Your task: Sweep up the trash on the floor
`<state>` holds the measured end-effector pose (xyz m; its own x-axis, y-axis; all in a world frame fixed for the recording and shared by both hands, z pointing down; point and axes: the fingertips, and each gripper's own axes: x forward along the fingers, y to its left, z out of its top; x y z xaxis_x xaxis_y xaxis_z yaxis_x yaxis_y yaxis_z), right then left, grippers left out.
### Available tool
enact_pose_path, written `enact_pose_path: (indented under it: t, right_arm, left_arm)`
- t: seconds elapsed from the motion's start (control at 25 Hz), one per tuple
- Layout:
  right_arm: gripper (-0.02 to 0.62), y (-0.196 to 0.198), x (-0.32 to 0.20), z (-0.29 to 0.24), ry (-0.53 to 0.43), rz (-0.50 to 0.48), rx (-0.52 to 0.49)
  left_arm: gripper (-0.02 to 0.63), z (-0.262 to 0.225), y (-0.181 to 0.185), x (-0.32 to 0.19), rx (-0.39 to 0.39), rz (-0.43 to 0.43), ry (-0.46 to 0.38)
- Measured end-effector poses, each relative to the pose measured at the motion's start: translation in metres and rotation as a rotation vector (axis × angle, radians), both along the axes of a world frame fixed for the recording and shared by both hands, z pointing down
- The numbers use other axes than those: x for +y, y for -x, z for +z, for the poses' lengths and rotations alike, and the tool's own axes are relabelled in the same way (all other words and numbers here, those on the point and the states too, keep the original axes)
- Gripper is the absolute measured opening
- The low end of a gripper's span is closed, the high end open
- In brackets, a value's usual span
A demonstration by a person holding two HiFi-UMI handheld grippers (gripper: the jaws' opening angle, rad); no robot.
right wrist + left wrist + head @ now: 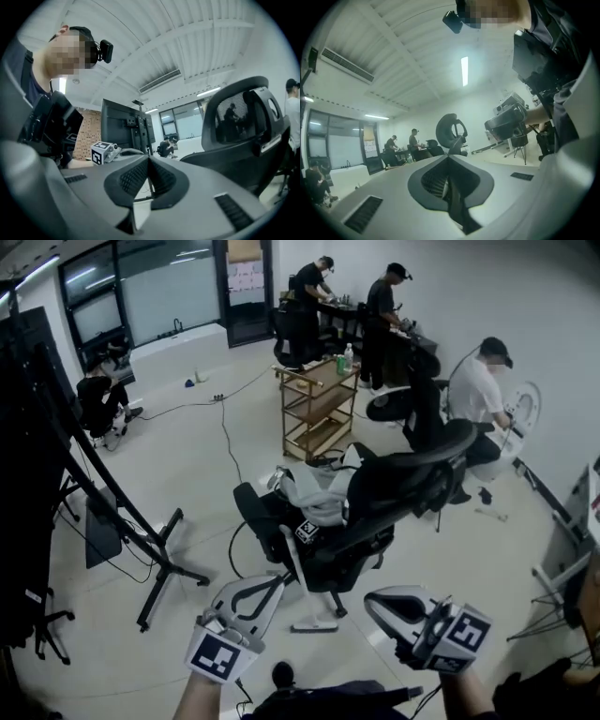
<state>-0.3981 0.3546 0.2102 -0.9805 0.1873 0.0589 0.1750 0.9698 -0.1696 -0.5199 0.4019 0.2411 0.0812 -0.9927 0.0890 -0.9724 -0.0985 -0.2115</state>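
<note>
In the head view my left gripper is held level at the bottom, shut, with nothing between its jaws. My right gripper is beside it, also shut and empty. Both point toward a black office chair with grey clothing draped on its seat. A white long-handled tool rests with its flat head on the floor by the chair's base, between the two grippers; I cannot tell what kind it is. The left gripper view shows its jaws closed together, as does the right gripper view. A few small bits lie on the floor at the right.
A black stand with splayed legs is on the left. A wooden shelf cart stands behind the chair. A cable runs across the floor. Several people work at desks at the back and right, and one sits at the left.
</note>
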Motion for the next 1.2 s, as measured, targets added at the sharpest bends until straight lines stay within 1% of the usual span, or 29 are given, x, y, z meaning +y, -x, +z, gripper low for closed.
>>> enact_pose_path:
  t: [0.08, 0.2, 0.36, 0.52, 0.56, 0.6, 0.72, 0.8, 0.92, 0.96, 1.04, 1.12, 1.16, 1.2]
  right_arm:
    - [0.023, 0.017, 0.002, 0.003, 0.005, 0.052, 0.016]
    - [0.023, 0.034, 0.009, 0.008, 0.000, 0.082, 0.047]
    - [0.023, 0.049, 0.005, 0.009, -0.036, 0.110, 0.073]
    - [0.023, 0.049, -0.007, 0.013, -0.013, 0.114, 0.062]
    - [0.023, 0.047, -0.009, 0.014, -0.011, 0.108, 0.060]
    - [0.023, 0.045, -0.010, 0.016, -0.010, 0.099, 0.062]
    - [0.023, 0.042, -0.017, 0.021, -0.021, 0.085, 0.081]
    - [0.023, 0.045, -0.027, 0.026, -0.065, 0.100, 0.103]
    - [0.023, 0.054, -0.032, 0.033, -0.128, 0.139, 0.131]
    - [0.023, 0.058, -0.032, 0.035, -0.138, 0.152, 0.140]
    - [0.023, 0.067, -0.033, 0.039, -0.147, 0.195, 0.158]
    - [0.023, 0.077, -0.032, 0.043, -0.131, 0.258, 0.160]
    - [0.023, 0.082, -0.030, 0.045, -0.116, 0.288, 0.159]
    - [0.023, 0.087, -0.027, 0.047, -0.102, 0.312, 0.162]
  left_arm:
    - [0.000, 0.004, 0.032, -0.004, -0.016, 0.032, 0.009]
    - [0.000, 0.021, 0.071, -0.017, -0.069, 0.063, 0.045]
    - [0.002, 0.045, 0.098, -0.046, -0.136, 0.122, 0.097]
    - [0.007, 0.068, 0.103, -0.079, -0.170, 0.193, 0.140]
    - [0.085, 0.075, 0.102, -0.087, -0.171, 0.210, 0.161]
    - [0.109, 0.083, 0.103, -0.093, -0.175, 0.220, 0.182]
    - [0.109, 0.101, 0.109, -0.111, -0.195, 0.227, 0.228]
    - [0.109, 0.110, 0.111, -0.120, -0.195, 0.243, 0.247]
    - [0.109, 0.130, 0.115, -0.125, -0.208, 0.296, 0.284]
    - [0.109, 0.136, 0.118, -0.127, -0.221, 0.318, 0.295]
    - [0.109, 0.148, 0.122, -0.133, -0.275, 0.376, 0.313]
    - [0.109, 0.158, 0.122, -0.137, -0.325, 0.467, 0.336]
    - [0.117, 0.164, 0.120, -0.138, -0.328, 0.522, 0.351]
    - [0.168, 0.170, 0.119, -0.139, -0.324, 0.572, 0.368]
